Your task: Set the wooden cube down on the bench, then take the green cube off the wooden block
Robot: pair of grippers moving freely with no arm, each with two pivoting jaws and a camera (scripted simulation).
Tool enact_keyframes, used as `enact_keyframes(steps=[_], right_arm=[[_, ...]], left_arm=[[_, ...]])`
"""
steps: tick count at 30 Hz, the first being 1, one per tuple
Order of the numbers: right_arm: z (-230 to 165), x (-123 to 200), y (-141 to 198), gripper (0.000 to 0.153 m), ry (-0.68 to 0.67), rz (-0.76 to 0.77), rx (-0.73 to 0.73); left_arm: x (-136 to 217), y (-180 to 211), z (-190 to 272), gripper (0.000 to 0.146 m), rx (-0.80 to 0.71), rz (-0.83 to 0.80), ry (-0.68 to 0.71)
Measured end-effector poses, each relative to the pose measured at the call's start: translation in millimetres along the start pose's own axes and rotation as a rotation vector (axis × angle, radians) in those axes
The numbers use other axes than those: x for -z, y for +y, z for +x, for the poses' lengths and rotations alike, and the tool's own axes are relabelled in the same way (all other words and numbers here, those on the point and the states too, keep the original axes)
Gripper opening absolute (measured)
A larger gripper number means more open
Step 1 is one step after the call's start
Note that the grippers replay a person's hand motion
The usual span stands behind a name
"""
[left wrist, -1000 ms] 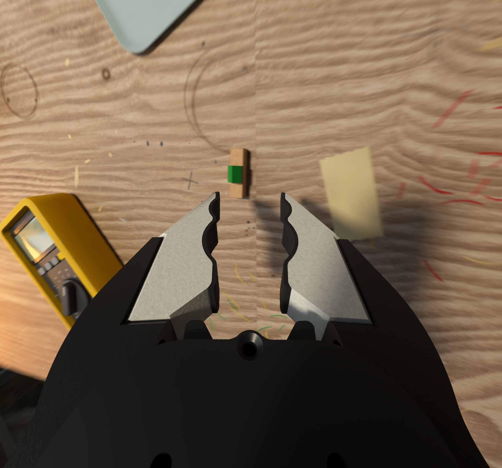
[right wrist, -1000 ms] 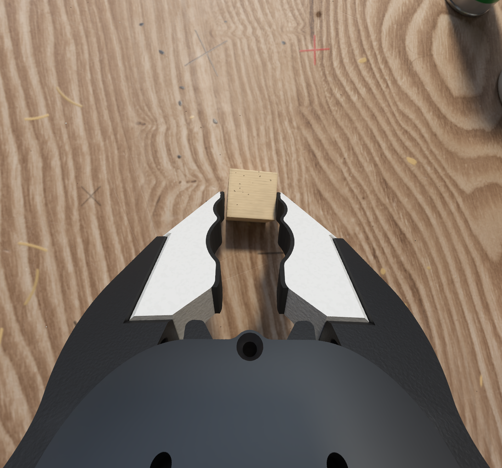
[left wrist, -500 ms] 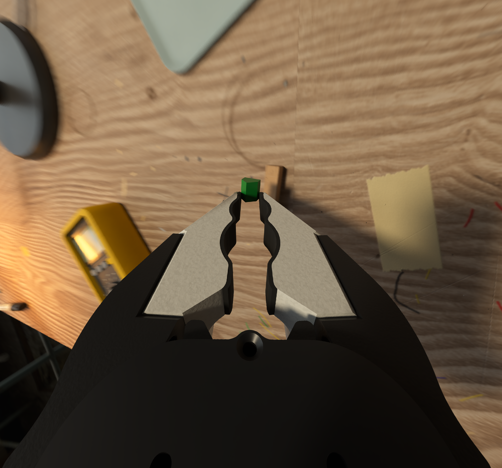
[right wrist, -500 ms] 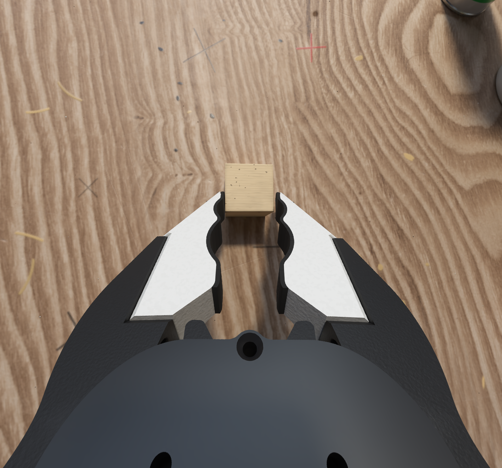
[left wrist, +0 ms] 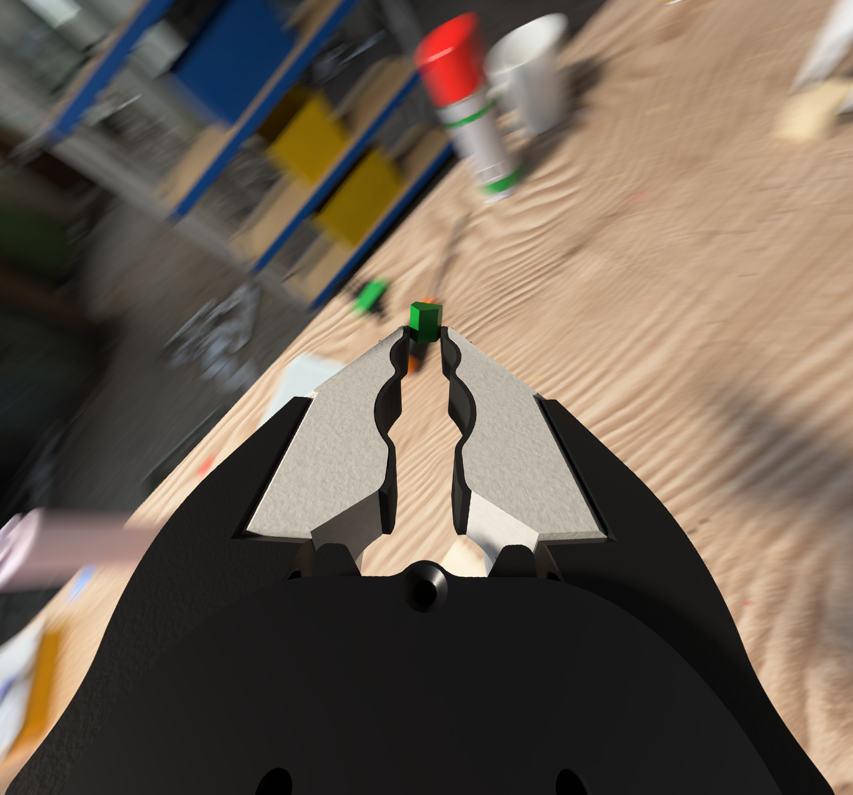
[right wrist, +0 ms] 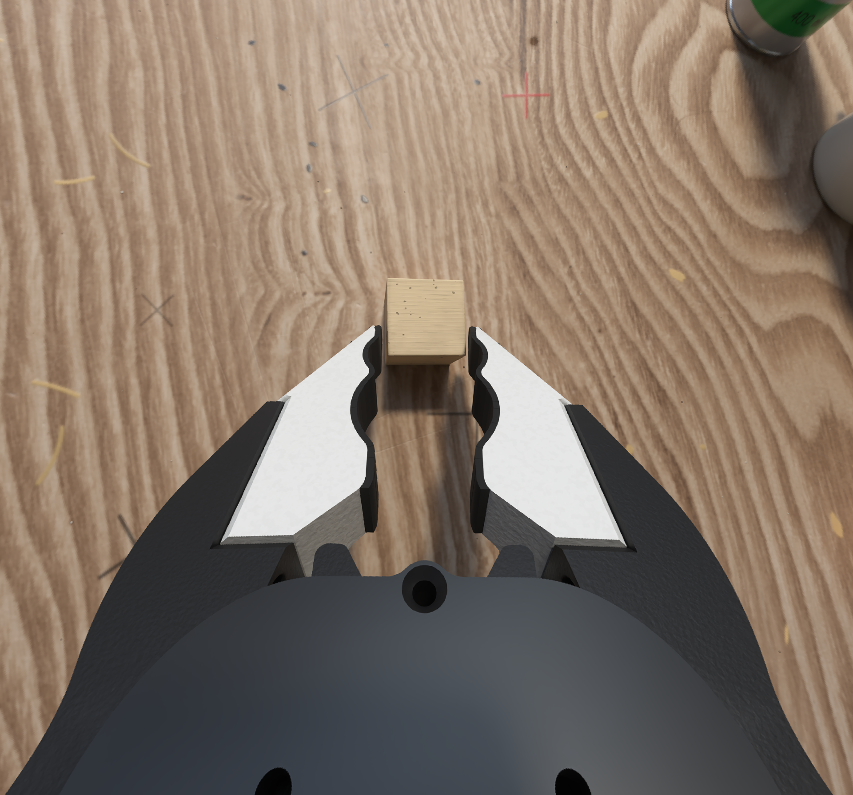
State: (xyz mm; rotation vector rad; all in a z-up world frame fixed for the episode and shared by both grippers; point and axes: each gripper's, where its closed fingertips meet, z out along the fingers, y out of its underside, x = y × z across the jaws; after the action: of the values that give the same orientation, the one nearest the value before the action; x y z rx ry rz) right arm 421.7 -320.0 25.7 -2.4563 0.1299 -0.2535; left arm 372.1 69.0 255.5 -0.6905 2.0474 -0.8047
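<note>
My left gripper point(left wrist: 424, 333) is shut on the small green cube point(left wrist: 425, 321), pinched at the very fingertips and held above the bench point(left wrist: 646, 311). The view is tilted and blurred. The wooden block does not show in the left wrist view. In the right wrist view the wooden cube point(right wrist: 424, 318) rests on the bench point(right wrist: 231, 219) with its shadow under it. My right gripper point(right wrist: 424, 343) is open, its fingertips on either side of the cube's near edge with a thin gap on each side.
In the left wrist view a red-capped spray can point(left wrist: 466, 94) and a white mug point(left wrist: 531, 66) stand farther off. A green-handled tool point(left wrist: 369, 295) lies near the bench edge, with blue shelving point(left wrist: 240, 48) beyond. The can's base point(right wrist: 784, 2) and the mug point(right wrist: 835, 177) show at the right wrist view's right edge.
My left gripper closed on the green cube, lifted it away from the wooden block and swung up to look across the bench. The wooden cube now sits a little farther forward of my right fingertips.
</note>
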Motion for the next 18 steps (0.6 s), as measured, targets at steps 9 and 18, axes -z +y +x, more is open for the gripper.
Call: enact_keyframes(steps=[9, 18], right_arm=[[-17.1, 28.6, -24.3, 0.038, -0.012, 0.176, 0.047], [-66.8, 38.8, -67.5, 0.047, -0.276, 0.484, 0.053]], left_arm=[[-143.1, -59.1, 254.6, 0.013, -0.119, 0.141, 0.859], [-165.0, -52.3, 337.3, 0.013, -0.175, 0.079, 1.029]])
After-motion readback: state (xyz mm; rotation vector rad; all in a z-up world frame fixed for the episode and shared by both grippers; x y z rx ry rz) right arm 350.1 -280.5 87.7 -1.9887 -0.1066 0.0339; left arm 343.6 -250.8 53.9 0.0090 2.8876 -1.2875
